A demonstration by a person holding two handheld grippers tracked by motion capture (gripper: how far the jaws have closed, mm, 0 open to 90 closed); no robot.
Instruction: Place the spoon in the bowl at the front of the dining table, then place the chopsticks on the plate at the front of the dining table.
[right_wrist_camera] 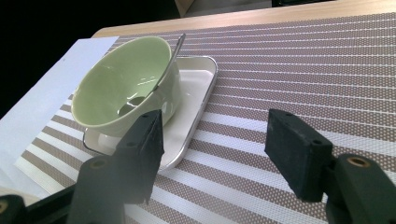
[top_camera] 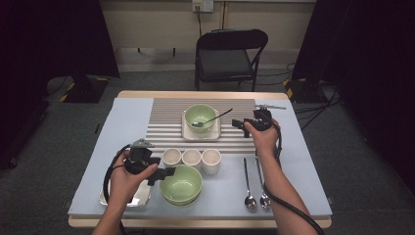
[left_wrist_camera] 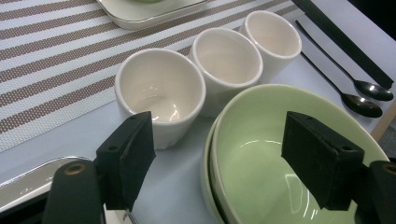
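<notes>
High view: the right tongs [top_camera: 238, 122] stand open and empty beside the green bowl [top_camera: 200, 117] on its white tray [top_camera: 186, 133], spoon [top_camera: 211, 119] inside; draw back level so nothing clips the handle. Left gripper view: the left tongs [left_wrist_camera: 219, 161] gape empty over stacked glossy bowls [left_wrist_camera: 261, 149]; round ceramic cups [left_wrist_camera: 161, 91] beside. Right gripper view: woven striped mat [right_wrist_camera: 299, 74]; smooth rectangular tray.

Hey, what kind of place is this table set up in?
Probably a studio or lab room staged for table-setting practice, not a real dining room. Black curtains flank the table, a lone folding chair stands behind it on grey carpet, and cables trail across the floor.
</notes>
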